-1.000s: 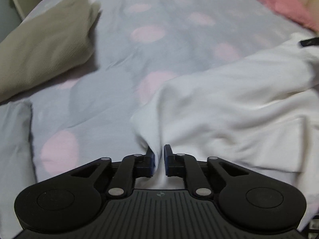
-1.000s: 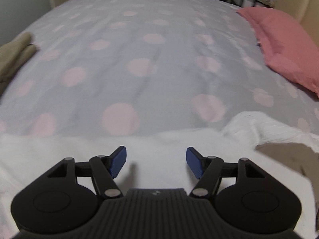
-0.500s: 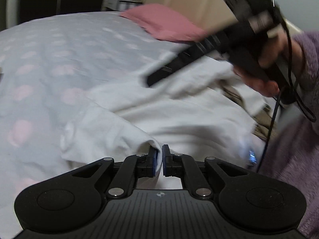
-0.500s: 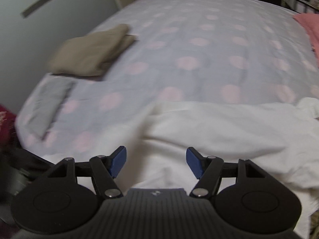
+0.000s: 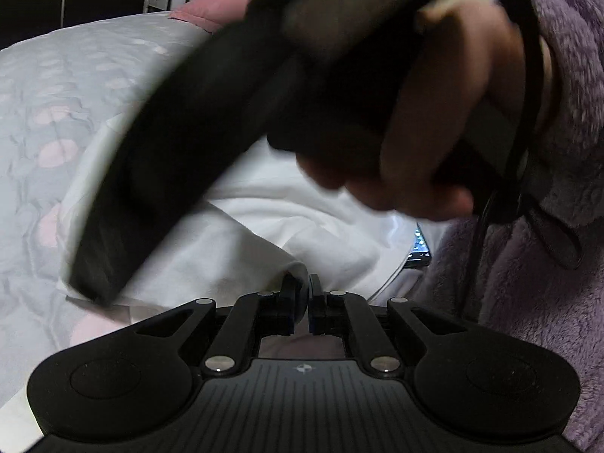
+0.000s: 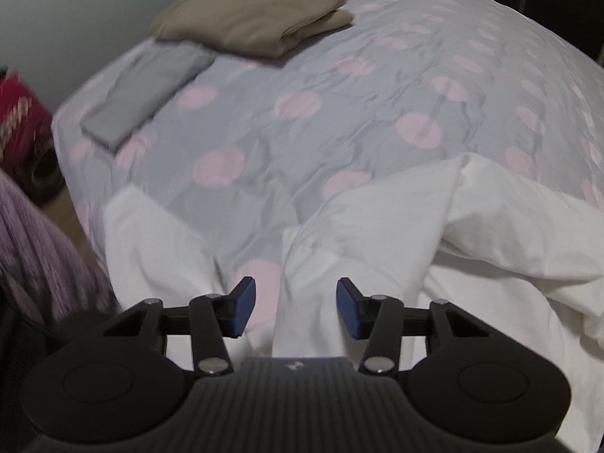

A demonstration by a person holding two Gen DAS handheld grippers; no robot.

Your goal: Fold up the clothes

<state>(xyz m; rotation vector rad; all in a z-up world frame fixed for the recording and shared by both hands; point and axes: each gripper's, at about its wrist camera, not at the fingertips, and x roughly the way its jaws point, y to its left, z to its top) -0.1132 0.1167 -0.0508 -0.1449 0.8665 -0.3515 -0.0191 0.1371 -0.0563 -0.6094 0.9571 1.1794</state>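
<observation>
A white garment (image 5: 264, 234) lies rumpled on the grey bedspread with pink dots (image 5: 41, 113). My left gripper (image 5: 301, 302) is shut on a fold of the white garment near the bed's front edge. The right gripper's black body (image 5: 181, 143) crosses close in front of the left wrist view, held by a hand (image 5: 445, 120). In the right wrist view the white garment (image 6: 434, 234) spreads under and right of my right gripper (image 6: 295, 307), which is open; a ridge of the cloth lies between its blue pads (image 6: 243, 302) without being pinched.
A folded tan garment (image 6: 256, 19) and a folded grey one (image 6: 147, 87) lie at the far left corner of the bedspread (image 6: 377, 87). A purple fleece sleeve (image 5: 547, 264) fills the right. A pink pillow (image 5: 215, 15) lies far back. A red object (image 6: 19, 117) stands beside the bed.
The left gripper has swung right while still pinching the white cloth. The right gripper has come close across the left view, turned left toward the folded pile, and stayed open.
</observation>
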